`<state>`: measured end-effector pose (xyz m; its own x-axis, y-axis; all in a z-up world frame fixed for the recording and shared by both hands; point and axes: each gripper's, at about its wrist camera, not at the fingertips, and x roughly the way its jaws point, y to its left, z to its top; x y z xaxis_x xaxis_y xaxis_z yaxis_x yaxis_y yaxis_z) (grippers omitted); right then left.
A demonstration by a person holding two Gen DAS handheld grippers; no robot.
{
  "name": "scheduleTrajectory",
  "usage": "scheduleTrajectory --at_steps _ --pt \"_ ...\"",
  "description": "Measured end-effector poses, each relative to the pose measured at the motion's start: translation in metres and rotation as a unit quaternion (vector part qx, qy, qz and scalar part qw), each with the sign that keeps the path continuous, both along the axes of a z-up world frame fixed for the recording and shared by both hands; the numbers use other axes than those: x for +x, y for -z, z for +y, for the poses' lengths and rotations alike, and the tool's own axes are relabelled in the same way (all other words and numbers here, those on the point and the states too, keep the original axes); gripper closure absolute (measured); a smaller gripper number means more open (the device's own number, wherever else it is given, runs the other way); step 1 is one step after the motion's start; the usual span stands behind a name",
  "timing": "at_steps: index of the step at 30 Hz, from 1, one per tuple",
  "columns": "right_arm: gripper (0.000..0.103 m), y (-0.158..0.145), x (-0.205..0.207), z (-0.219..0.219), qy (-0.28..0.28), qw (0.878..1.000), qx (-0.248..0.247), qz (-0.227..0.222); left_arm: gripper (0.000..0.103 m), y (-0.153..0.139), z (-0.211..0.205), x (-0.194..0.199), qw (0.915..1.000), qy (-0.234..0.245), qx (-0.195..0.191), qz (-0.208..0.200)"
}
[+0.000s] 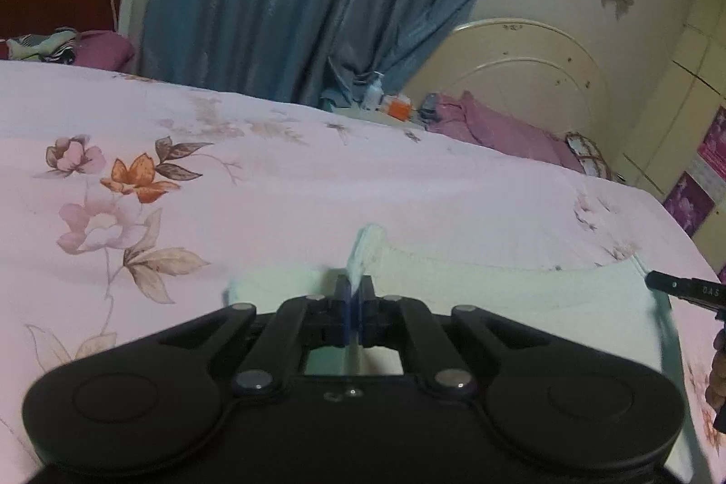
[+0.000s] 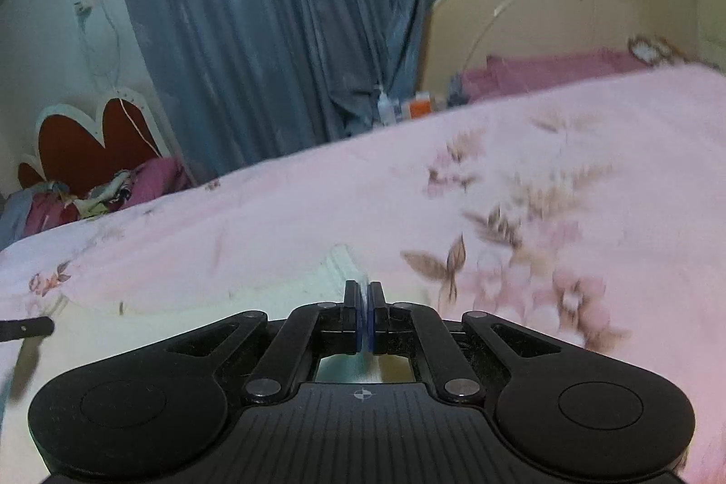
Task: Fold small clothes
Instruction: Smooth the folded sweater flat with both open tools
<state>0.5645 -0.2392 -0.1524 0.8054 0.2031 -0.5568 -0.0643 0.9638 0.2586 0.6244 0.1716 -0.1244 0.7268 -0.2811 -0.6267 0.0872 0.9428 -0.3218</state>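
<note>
Left wrist view: my left gripper (image 1: 355, 293) is clenched on a pinch of the pale mint garment (image 1: 499, 284), a tab of cloth sticking up out of the closed fingers. The garment lies flat on the floral pink bedsheet (image 1: 272, 175), directly under and ahead of me, and spreads off to my right, so its long axis runs sideways across the view, left to right. At the far right edge I see a finger of my right gripper (image 1: 685, 291), sitting at the other end of the same cloth. Right wrist view: right gripper (image 2: 364, 302) also clamped shut on a fold of the garment (image 2: 204, 302), fabric poking up between the pads; here the cloth stretches away to my left, and a dark tip at the left edge looks like the other gripper. Blue curtain (image 2: 272, 30) and headboard (image 2: 567, 7) behind; this frame is motion-blurred on the right. My read: each hand holds one end, neither nearer the middle, cloth spanning between them, so the next move should carry both held ends forward together across the short axis to lay a fold.
</note>
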Motion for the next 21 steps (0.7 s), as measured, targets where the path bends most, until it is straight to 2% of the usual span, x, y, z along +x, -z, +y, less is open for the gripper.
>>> scheduleTrajectory --at_steps 2,4,5,6,8,9,10,11,12,13,14,18,19,21 --pt "0.102 0.007 0.010 0.002 -0.002 1.000 -0.007 0.019 0.101 0.007 -0.002 0.006 0.9997 -0.001 0.004 0.024" --pt "0.102 0.020 0.021 0.002 0.002 0.998 -0.019 0.055 0.098 0.019 -0.005 0.014 0.9985 0.002 0.003 0.055" --pt "0.102 0.030 0.026 0.003 0.000 0.996 -0.023 0.081 0.097 0.021 -0.002 0.013 0.9985 -0.001 -0.003 0.054" --pt "0.102 0.035 0.025 0.002 0.001 0.996 -0.020 0.082 0.095 0.021 0.001 0.014 0.9982 -0.003 -0.012 0.058" --pt "0.102 0.032 0.022 -0.002 0.012 0.997 -0.013 0.079 0.080 0.015 0.007 0.013 0.9980 -0.016 -0.017 0.059" --pt "0.101 0.029 0.019 -0.003 0.022 0.997 -0.013 0.077 0.062 0.008 0.007 0.009 0.9984 -0.028 -0.002 0.048" --pt "0.100 0.022 0.015 -0.003 0.036 0.997 -0.020 0.065 0.039 -0.002 0.005 0.003 0.9987 -0.040 0.022 0.024" --pt "0.084 0.015 0.009 -0.001 0.044 0.998 -0.020 0.042 0.031 -0.011 0.000 -0.003 0.9982 -0.048 0.034 0.001" --pt "0.069 0.008 0.002 0.003 0.039 0.999 -0.012 0.017 0.028 -0.018 -0.008 -0.006 0.9984 -0.044 0.030 -0.014" --pt "0.048 0.004 -0.001 0.014 0.022 1.000 -0.013 -0.001 0.029 -0.022 -0.018 -0.006 0.9993 -0.029 0.021 -0.014" --pt "0.046 0.002 0.000 0.027 0.001 1.000 -0.023 -0.003 0.029 -0.024 -0.033 -0.003 0.9998 -0.007 0.018 -0.010" --pt "0.047 0.012 0.011 0.094 -0.106 0.993 -0.037 0.030 0.031 -0.016 -0.096 0.007 0.9960 0.056 0.070 -0.002" --pt "0.056 0.016 0.012 0.109 -0.130 0.989 -0.052 0.037 0.031 -0.011 -0.103 0.008 0.9953 0.063 0.074 0.003" --pt "0.059 0.023 0.011 0.126 -0.155 0.985 -0.068 0.045 0.031 -0.001 -0.103 0.011 0.9945 0.062 0.082 0.020"
